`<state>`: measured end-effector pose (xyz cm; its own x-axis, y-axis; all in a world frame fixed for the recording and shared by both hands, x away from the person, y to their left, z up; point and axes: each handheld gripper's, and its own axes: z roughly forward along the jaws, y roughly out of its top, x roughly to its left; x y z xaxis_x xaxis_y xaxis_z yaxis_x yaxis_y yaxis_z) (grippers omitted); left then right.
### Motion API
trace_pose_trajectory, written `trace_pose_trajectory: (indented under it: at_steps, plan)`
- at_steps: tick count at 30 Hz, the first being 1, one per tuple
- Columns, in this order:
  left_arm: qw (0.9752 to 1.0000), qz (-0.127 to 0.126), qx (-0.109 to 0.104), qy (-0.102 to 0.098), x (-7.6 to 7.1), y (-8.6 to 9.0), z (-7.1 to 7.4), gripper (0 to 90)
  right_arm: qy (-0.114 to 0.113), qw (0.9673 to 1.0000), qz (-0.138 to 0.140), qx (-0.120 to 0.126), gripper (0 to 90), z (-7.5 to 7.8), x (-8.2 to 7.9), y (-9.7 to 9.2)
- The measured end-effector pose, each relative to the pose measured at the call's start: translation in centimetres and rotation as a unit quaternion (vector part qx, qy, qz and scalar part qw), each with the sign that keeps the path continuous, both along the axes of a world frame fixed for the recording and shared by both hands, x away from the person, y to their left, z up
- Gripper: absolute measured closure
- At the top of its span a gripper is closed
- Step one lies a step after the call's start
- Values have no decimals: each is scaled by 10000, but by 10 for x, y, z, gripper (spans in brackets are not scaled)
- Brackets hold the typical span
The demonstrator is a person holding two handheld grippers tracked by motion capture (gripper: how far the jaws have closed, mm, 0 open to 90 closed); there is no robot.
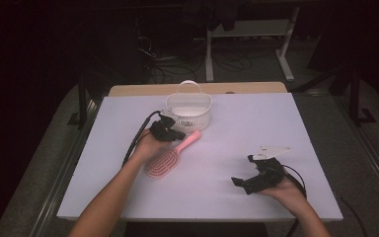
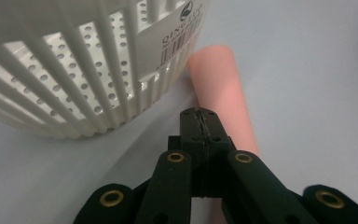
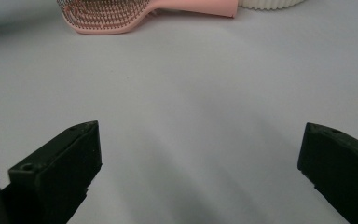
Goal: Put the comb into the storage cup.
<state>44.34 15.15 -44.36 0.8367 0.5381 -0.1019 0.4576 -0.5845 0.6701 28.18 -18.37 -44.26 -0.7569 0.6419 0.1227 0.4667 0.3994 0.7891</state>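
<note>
The pink hairbrush [image 1: 170,155] lay flat on the surface, its handle tip just beside the white basket [image 1: 189,109]. It looked light, stiff and smooth; the slim handle seemed the best hold. The left gripper [image 1: 177,134] hovered clenched and empty over that handle, its jaws meeting in the left gripper view. The right gripper [image 1: 242,181] rested released, well away from the basket; its view showed the bristles [image 3: 95,11].

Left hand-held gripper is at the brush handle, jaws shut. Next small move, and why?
Probably open the jaws first. The left hand-held gripper is shut with nothing between its jaws, tips just above the pink hairbrush handle beside the white basket. It likely needs to straddle the handle before gripping.
</note>
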Motion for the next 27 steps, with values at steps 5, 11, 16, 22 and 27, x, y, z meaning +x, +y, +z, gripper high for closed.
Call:
trace_pose_trajectory:
  at_steps: [5, 11, 16, 22, 27]
  plan:
    - [10000, -37, 76, -54, -1, -5, 0, 900, 1, 10000, 3, 6, 0, 0, 0, 0]
    - [9999, -41, 112, -31, 0, -6, 1, 900, 2, 10000, 9, 6, 0, 0, 0, 0]
    - [9999, -109, 95, -11, -1, -9, 0, 900, 8, 10000, 6, 5, 0, 0, 0, 0]
    - [9996, -250, 143, 29, -4, -16, 1, 900, 9, 10000, 9, 4, 0, 0, 0, 1]
    - [9993, -347, 154, 67, -6, -23, 2, 900, 11, 10000, 11, 11, 0, 0, 0, 0]
